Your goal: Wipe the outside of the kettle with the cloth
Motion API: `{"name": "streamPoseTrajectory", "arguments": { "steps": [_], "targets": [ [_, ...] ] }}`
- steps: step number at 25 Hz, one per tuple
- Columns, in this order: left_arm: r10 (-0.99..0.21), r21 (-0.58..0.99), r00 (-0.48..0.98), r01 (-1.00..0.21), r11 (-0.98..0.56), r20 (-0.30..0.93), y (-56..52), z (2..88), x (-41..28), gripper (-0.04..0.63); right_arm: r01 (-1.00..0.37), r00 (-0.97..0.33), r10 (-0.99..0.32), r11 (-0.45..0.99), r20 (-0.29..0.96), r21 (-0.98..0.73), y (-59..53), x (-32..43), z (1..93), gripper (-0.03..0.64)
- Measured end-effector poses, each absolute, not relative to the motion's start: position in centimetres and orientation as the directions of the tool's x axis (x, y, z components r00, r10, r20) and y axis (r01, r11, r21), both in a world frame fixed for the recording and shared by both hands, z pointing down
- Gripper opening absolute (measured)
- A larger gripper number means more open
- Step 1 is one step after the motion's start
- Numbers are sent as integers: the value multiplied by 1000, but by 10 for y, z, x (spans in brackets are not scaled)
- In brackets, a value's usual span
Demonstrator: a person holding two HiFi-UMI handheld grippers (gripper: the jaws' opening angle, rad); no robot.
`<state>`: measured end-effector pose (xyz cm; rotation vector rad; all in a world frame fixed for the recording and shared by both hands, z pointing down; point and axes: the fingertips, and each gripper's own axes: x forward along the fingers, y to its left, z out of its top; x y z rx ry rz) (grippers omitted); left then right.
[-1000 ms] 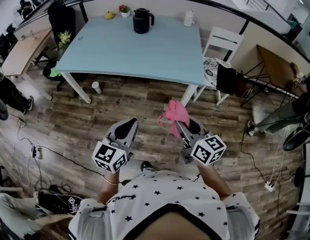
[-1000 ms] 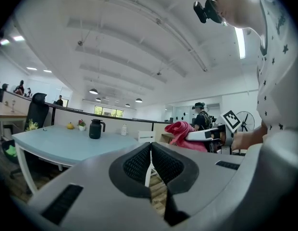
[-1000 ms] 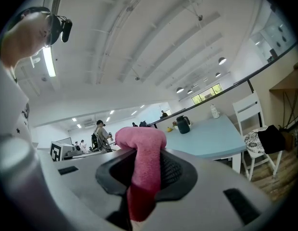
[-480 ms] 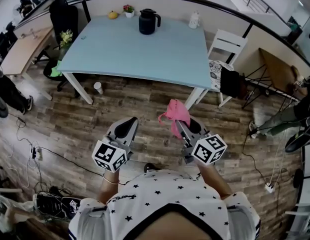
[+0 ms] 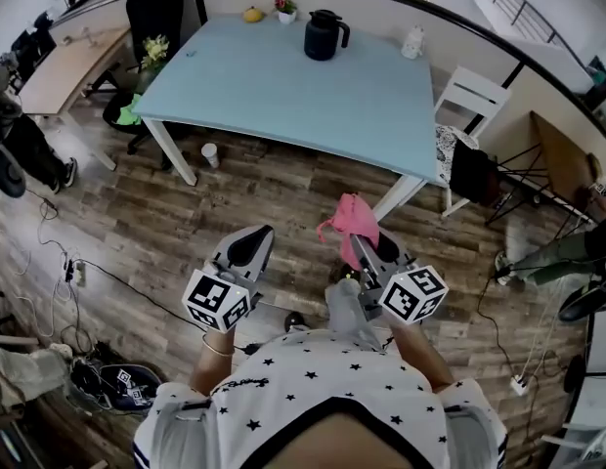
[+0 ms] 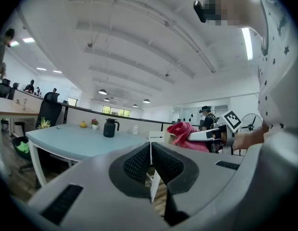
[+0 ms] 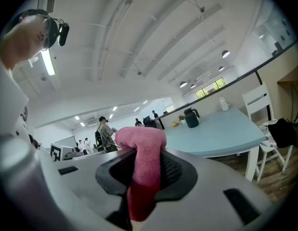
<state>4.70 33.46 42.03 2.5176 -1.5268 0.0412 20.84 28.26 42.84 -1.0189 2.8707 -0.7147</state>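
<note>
A black kettle (image 5: 324, 35) stands at the far edge of the light blue table (image 5: 283, 86); it also shows small in the left gripper view (image 6: 109, 127) and the right gripper view (image 7: 190, 117). My right gripper (image 5: 356, 245) is shut on a pink cloth (image 5: 348, 219), which bulges out of its jaws (image 7: 141, 153). The cloth also appears in the left gripper view (image 6: 185, 134). My left gripper (image 5: 250, 247) is shut with nothing between its jaws (image 6: 150, 160). Both grippers hang over the wooden floor, well short of the table.
On the table's far edge sit a yellow fruit (image 5: 252, 14), a small potted plant (image 5: 283, 6) and a white bottle (image 5: 412, 41). A white chair (image 5: 463, 106) stands to the table's right, a paper cup (image 5: 210, 152) on the floor. Cables (image 5: 59, 262) lie at left.
The view has shifted right and the table now lies a little farther left and closer. Both grippers keep their pose, the cloth still held.
</note>
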Motion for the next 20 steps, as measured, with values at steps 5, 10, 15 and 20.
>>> {"name": "streamPoseTrajectory", "arguments": {
  "steps": [5, 10, 15, 20],
  "targets": [
    [-904, 149, 407, -909, -388, 132, 334, 422, 31, 31, -553, -821, -557, 717, 127, -425, 269, 192, 427, 92],
    [-933, 142, 336, -938, -317, 132, 330, 419, 12, 31, -503, -853, -510, 751, 108, -428, 253, 171, 424, 92],
    [-942, 121, 301, -951, -285, 146, 314, 419, 1, 31, -468, -874, -476, 764, 100, -445, 233, 158, 428, 92],
    [-944, 123, 286, -955, -268, 162, 284, 423, 3, 29, -461, -874, -474, 736, 108, -495, 200, 163, 437, 92]
  ]
}}
